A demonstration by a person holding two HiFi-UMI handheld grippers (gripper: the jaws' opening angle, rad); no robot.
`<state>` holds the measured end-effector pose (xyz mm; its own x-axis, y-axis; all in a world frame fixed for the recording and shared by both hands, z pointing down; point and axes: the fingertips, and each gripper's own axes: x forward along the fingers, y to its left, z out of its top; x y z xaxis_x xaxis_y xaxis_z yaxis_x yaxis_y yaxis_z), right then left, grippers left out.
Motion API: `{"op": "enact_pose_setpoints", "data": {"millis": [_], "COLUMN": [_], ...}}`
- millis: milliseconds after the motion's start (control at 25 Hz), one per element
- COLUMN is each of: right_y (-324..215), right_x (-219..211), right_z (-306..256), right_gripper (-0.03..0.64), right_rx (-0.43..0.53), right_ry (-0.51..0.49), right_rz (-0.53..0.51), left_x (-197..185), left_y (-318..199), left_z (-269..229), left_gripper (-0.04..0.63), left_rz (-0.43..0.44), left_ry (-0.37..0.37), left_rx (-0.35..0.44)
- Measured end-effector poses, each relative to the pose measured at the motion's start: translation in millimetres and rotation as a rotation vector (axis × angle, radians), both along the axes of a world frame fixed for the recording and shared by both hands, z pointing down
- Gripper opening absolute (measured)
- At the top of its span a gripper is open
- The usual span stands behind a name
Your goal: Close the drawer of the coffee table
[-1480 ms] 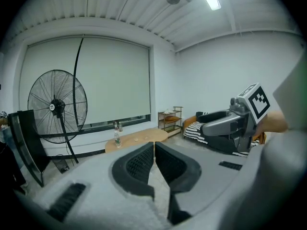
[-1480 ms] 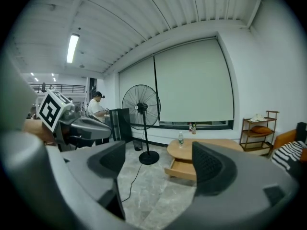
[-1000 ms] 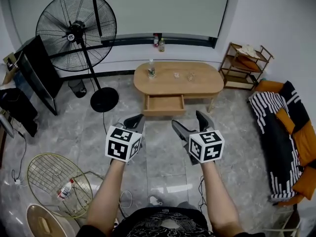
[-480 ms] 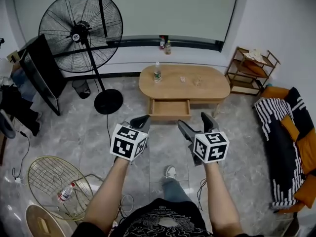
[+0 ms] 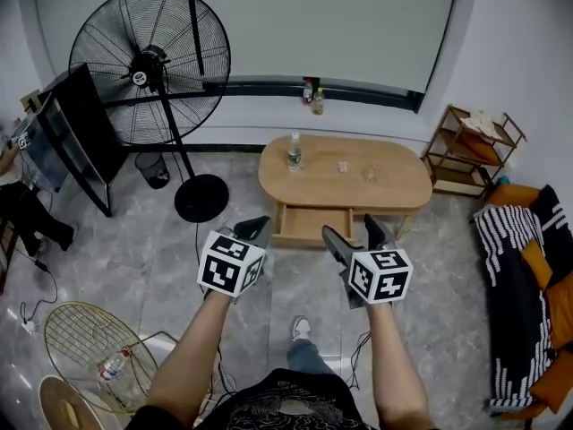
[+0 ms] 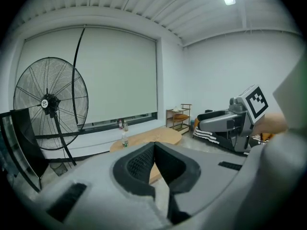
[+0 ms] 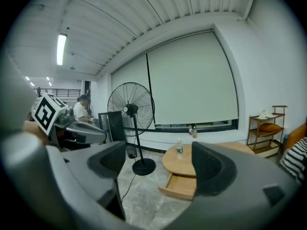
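Observation:
The oval wooden coffee table (image 5: 394,186) stands ahead, its drawer (image 5: 309,225) pulled out toward me and empty. My left gripper (image 5: 253,231) is shut with nothing in it; its jaws meet in the left gripper view (image 6: 153,147). My right gripper (image 5: 354,236) is open and empty. In the right gripper view (image 7: 160,166) the drawer (image 7: 182,186) shows between the spread jaws, still some way off. Both grippers are held side by side in front of the drawer, apart from it.
A water bottle (image 5: 294,150) and small items stand on the table. A large standing fan (image 5: 152,56) with a round base (image 5: 201,198) is at the left beside a black screen (image 5: 76,133). A shelf (image 5: 474,150) and a sofa (image 5: 528,285) are at the right. A wire fan guard (image 5: 85,348) lies on the floor.
Both grippers and the view have come closer to the table, so the drawer sits nearer the fingertips. A shoe has come into view below. The jaws look unchanged.

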<state>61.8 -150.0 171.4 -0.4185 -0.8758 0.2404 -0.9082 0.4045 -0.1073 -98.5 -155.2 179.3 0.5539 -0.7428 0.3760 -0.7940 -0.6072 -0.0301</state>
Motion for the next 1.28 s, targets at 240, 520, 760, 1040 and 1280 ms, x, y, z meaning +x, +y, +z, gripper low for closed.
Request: {"op": "enact_pose_setpoints", "data": {"millis": [240,520,760,1040,1280], "right_y": [-76.5,-135.1,-170.9,-214.7,-227.2], "right_x": [15.0,21.9,27.3,33.2,28.0], "right_z": [-8.7,9.3,39.4,83.4,136.7], "right_gripper": [0.416,0.414,0.414,0.414,0.413], "right_rx": [-0.014,-0.025,-0.047,-0.072,-0.101], "right_ry": [0.007,0.012,0.006,-0.005,-0.015], "right_rz": [-0.014,-0.042,-0.053,-0.072,-0.070], "left_x": [8.9,17.9,20.4,27.7,26.4], "left_y": [-70.1,-127.1,-162.3,-202.7,-212.8], "left_z": [-10.3,4.3,30.2,69.3,121.2], "left_gripper": [0.008,0.008,0.008,0.008,0.008], "left_rz": [-0.028,-0.053,-0.063,-0.079,-0.067], "left_ry": [0.002,0.015,0.008,-0.005,-0.017], "left_rx": [-0.007,-0.011,-0.030,-0.042,-0.068]}}
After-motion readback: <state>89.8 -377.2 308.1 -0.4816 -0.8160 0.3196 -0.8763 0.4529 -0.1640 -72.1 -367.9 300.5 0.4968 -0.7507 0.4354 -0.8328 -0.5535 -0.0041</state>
